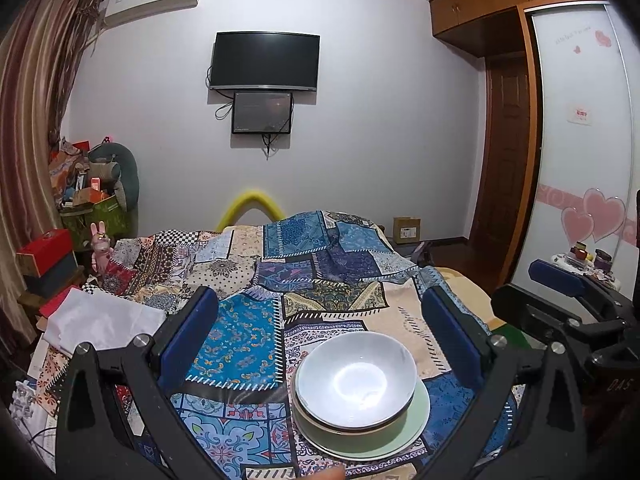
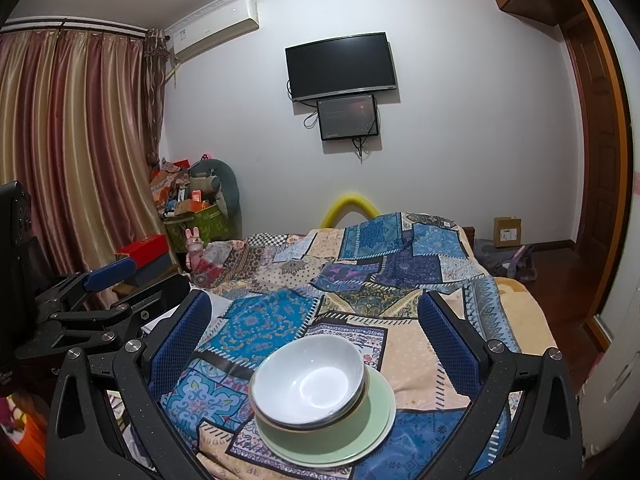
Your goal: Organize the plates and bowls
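Observation:
A white bowl (image 1: 356, 376) is nested in a green bowl (image 1: 344, 428), which stands on a pale green plate (image 1: 412, 420) on the patchwork bedspread (image 1: 248, 344). The stack sits low in the left wrist view, between the fingers but toward the right one. My left gripper (image 1: 320, 328) is open and empty above and behind the stack. In the right wrist view the white bowl (image 2: 310, 380), green bowl (image 2: 316, 432) and plate (image 2: 380, 408) lie between the fingers. My right gripper (image 2: 314, 332) is open and empty.
The right gripper shows at the right edge of the left wrist view (image 1: 568, 304); the left gripper shows at the left of the right wrist view (image 2: 100, 292). White cloth (image 1: 100, 320) lies at the bed's left. Boxes (image 1: 48, 256) and clutter stand by the curtain (image 2: 72, 152).

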Action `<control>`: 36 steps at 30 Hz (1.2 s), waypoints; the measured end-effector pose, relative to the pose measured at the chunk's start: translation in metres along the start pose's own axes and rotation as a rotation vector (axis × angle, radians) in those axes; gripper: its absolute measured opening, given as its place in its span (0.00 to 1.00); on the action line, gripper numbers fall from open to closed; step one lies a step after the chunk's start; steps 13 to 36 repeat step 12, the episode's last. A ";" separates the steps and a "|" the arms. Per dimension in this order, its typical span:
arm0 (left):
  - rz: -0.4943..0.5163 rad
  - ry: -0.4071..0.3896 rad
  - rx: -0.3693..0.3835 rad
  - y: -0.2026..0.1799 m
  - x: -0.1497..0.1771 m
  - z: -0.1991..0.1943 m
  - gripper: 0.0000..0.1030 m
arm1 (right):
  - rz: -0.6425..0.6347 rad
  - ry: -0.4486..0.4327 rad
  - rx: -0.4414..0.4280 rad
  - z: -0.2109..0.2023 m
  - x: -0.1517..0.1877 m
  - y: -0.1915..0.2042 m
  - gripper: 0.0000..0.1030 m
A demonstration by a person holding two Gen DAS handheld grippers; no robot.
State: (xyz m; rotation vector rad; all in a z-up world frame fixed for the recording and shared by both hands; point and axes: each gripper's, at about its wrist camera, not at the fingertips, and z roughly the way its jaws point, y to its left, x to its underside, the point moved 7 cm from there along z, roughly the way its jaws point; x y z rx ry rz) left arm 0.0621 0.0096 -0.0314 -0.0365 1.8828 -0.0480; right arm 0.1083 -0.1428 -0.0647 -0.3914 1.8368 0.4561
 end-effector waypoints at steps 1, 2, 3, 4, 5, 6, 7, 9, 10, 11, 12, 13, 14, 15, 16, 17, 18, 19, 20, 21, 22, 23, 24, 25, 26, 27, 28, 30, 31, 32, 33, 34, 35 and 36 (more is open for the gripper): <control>0.002 0.000 0.001 0.000 0.000 0.000 1.00 | 0.000 0.000 0.001 0.000 0.000 0.000 1.00; 0.004 -0.002 -0.001 0.000 0.000 0.000 1.00 | 0.000 0.001 0.001 0.000 0.000 0.000 1.00; 0.006 -0.005 -0.004 0.000 0.000 -0.001 1.00 | 0.000 0.002 0.002 0.001 0.000 0.001 1.00; 0.008 -0.007 -0.007 0.000 0.000 -0.001 1.00 | 0.001 0.002 0.002 0.001 0.000 0.001 1.00; 0.009 -0.008 -0.013 0.000 0.000 -0.001 1.00 | 0.002 0.003 0.002 0.001 0.000 0.001 1.00; 0.009 -0.011 -0.019 0.000 0.000 0.000 1.00 | 0.003 0.004 0.001 0.001 0.001 0.001 1.00; 0.009 -0.012 -0.021 0.000 0.001 -0.002 1.00 | 0.003 0.003 0.001 0.001 0.001 0.001 1.00; 0.005 -0.006 -0.014 0.000 0.002 -0.002 1.00 | 0.003 0.004 0.002 0.001 0.001 0.001 1.00; 0.003 -0.003 -0.011 -0.001 0.002 -0.001 1.00 | 0.003 0.005 0.003 0.002 0.001 0.002 1.00; 0.003 -0.001 -0.011 -0.001 0.002 -0.001 1.00 | 0.004 0.006 0.002 0.001 0.001 0.002 1.00; 0.003 0.002 -0.012 0.000 0.003 0.000 1.00 | 0.004 0.006 0.002 0.001 0.001 0.002 1.00; 0.003 0.002 -0.012 0.000 0.003 0.000 1.00 | 0.004 0.006 0.002 0.001 0.001 0.002 1.00; 0.003 0.002 -0.012 0.000 0.003 0.000 1.00 | 0.004 0.006 0.002 0.001 0.001 0.002 1.00; 0.003 0.002 -0.012 0.000 0.003 0.000 1.00 | 0.004 0.006 0.002 0.001 0.001 0.002 1.00; 0.003 0.002 -0.012 0.000 0.003 0.000 1.00 | 0.004 0.006 0.002 0.001 0.001 0.002 1.00; 0.003 0.002 -0.012 0.000 0.003 0.000 1.00 | 0.004 0.006 0.002 0.001 0.001 0.002 1.00; 0.003 0.002 -0.012 0.000 0.003 0.000 1.00 | 0.004 0.006 0.002 0.001 0.001 0.002 1.00; 0.003 0.002 -0.012 0.000 0.003 0.000 1.00 | 0.004 0.006 0.002 0.001 0.001 0.002 1.00; 0.003 0.002 -0.012 0.000 0.003 0.000 1.00 | 0.004 0.006 0.002 0.001 0.001 0.002 1.00; 0.003 0.002 -0.012 0.000 0.003 0.000 1.00 | 0.004 0.006 0.002 0.001 0.001 0.002 1.00; 0.003 0.002 -0.012 0.000 0.003 0.000 1.00 | 0.004 0.006 0.002 0.001 0.001 0.002 1.00; 0.003 0.002 -0.012 0.000 0.003 0.000 1.00 | 0.004 0.006 0.002 0.001 0.001 0.002 1.00; 0.003 0.002 -0.012 0.000 0.003 0.000 1.00 | 0.004 0.006 0.002 0.001 0.001 0.002 1.00; 0.003 0.002 -0.012 0.000 0.003 0.000 1.00 | 0.004 0.006 0.002 0.001 0.001 0.002 1.00; 0.003 0.002 -0.012 0.000 0.003 0.000 1.00 | 0.004 0.006 0.002 0.001 0.001 0.002 1.00; 0.003 0.002 -0.012 0.000 0.003 0.000 1.00 | 0.004 0.006 0.002 0.001 0.001 0.002 1.00; 0.003 0.002 -0.012 0.000 0.003 0.000 1.00 | 0.004 0.006 0.002 0.001 0.001 0.002 1.00; 0.003 0.002 -0.012 0.000 0.003 0.000 1.00 | 0.004 0.006 0.002 0.001 0.001 0.002 1.00; 0.003 0.002 -0.012 0.000 0.003 0.000 1.00 | 0.004 0.006 0.002 0.001 0.001 0.002 1.00; 0.003 0.002 -0.012 0.000 0.003 0.000 1.00 | 0.004 0.006 0.002 0.001 0.001 0.002 1.00; 0.003 0.002 -0.012 0.000 0.003 0.000 1.00 | 0.004 0.006 0.002 0.001 0.001 0.002 1.00; 0.003 0.002 -0.012 0.000 0.003 0.000 1.00 | 0.004 0.006 0.002 0.001 0.001 0.002 1.00; 0.003 0.002 -0.012 0.000 0.003 0.000 1.00 | 0.004 0.006 0.002 0.001 0.001 0.002 1.00; 0.003 0.002 -0.012 0.000 0.003 0.000 1.00 | 0.004 0.006 0.002 0.001 0.001 0.002 1.00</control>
